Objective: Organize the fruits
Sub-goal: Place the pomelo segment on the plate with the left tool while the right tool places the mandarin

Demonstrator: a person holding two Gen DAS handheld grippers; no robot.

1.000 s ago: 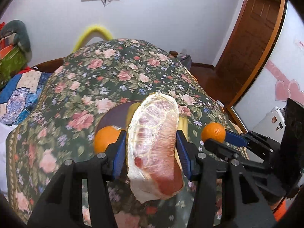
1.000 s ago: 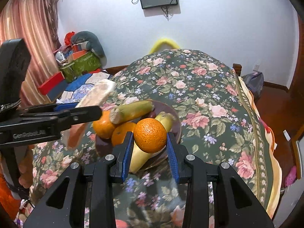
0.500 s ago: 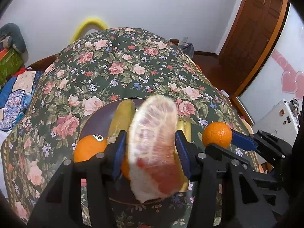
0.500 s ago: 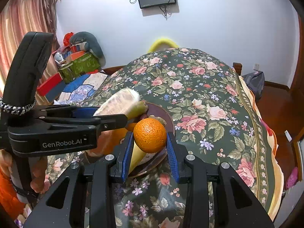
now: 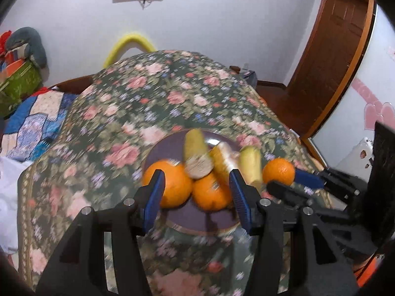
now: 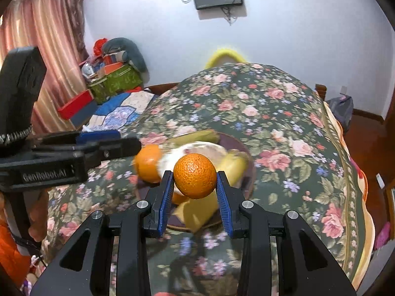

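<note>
Bringing the orange [image 6: 194, 175] over the plate [image 6: 243, 153], I hold it pinched in my right gripper [image 6: 194, 190], just above the fruit; I should lower it into a bare spot before releasing, so it cannot roll. My left gripper [image 5: 196, 193] has just opened and stands empty: the pomelo wedge [image 6: 197, 151] it held earlier now lies on the plate.
</note>
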